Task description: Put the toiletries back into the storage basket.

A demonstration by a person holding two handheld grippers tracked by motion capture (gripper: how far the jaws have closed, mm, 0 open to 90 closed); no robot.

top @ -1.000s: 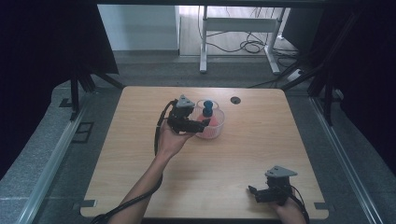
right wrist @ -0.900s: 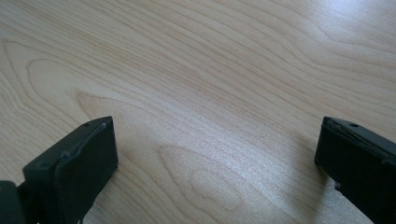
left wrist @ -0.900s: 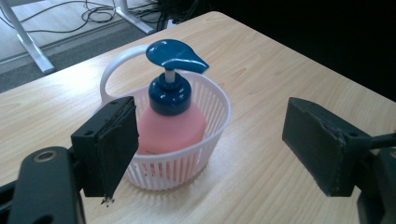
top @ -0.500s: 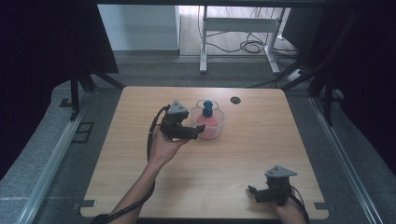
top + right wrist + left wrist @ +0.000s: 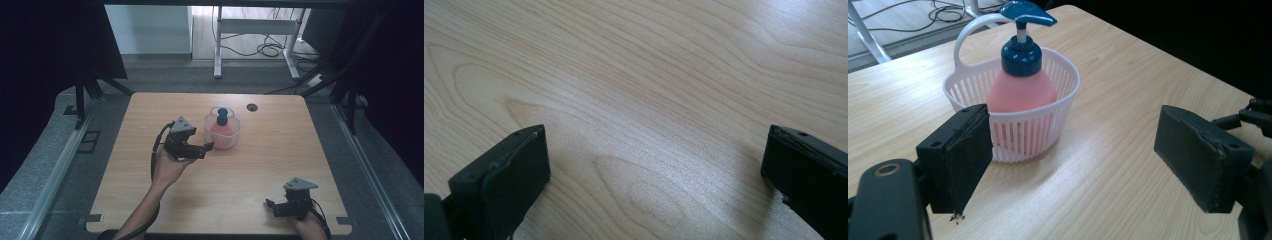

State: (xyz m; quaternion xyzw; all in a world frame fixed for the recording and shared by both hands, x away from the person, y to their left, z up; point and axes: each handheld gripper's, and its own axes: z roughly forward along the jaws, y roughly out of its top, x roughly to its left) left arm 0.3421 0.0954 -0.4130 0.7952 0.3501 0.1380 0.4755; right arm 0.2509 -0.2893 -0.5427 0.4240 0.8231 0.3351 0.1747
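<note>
Black-jawed left tongs [image 5: 206,147] hang released just beside the basket [image 5: 222,134], on its near-left side, with the jaws standing wide apart and nothing between them. In the left gripper view one jaw sits close in front of the basket's slatted wall while the other is well off to the side over bare wood. The basket stands upright on the surface [image 5: 260,170], toward its far middle, with the pink pump bottle [image 5: 1022,85] upright inside and its blue pump head above the rim.

Likely trouble: the basket looks light and thin-walled, so a sideways brush from the near jaw could shove or tip it, bottle and all. Closing on the wall alone might flex the slats and slip. The white handle [image 5: 973,30] lies on the basket's far side, so reaching over risks knocking the pump head.

Right tongs [image 5: 279,207] rest released, well apart from the basket near the surface's front edge.
</note>
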